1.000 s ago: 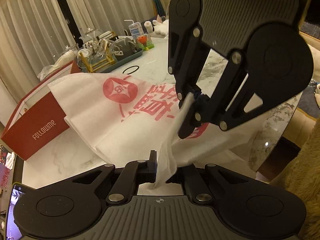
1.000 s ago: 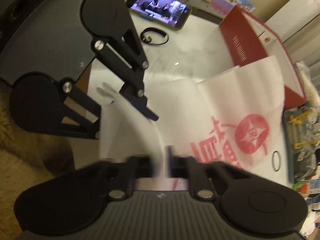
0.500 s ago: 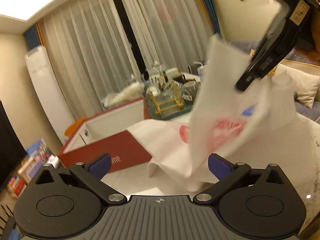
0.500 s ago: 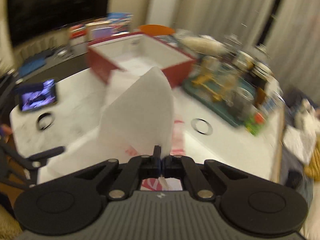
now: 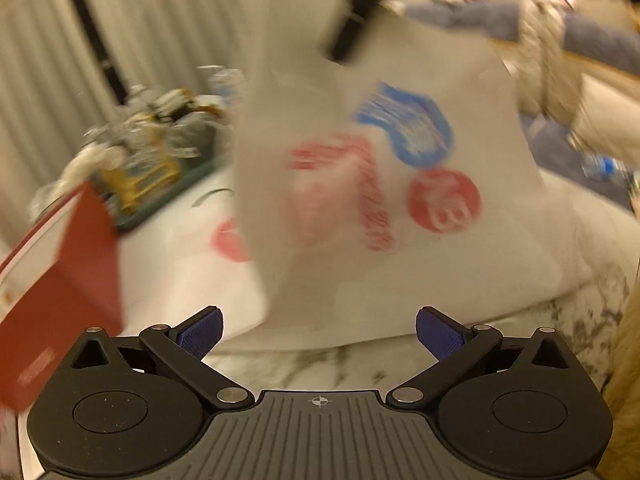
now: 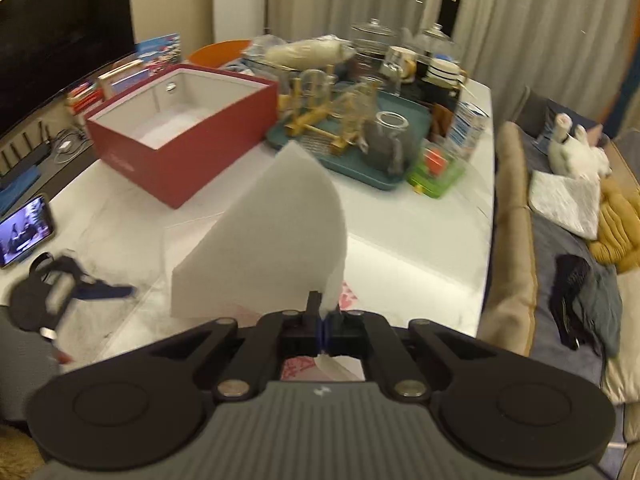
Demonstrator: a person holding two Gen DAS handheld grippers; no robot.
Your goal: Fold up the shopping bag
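Since a second ago the left gripper (image 5: 319, 327) has let go, jaws wide apart, while the right gripper (image 6: 322, 323) stays clamped on the white non-woven shopping bag (image 6: 272, 240), lifting its corner above the white marble table (image 6: 400, 208) mid-fold; next, I judge, lay that flap flat.

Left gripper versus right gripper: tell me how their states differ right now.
The left gripper has its jaws spread wide and holds nothing; the right gripper has its jaws shut on the shopping bag. The left sits low by the marble table; the right lifts the bag's edge. Both face the bag.
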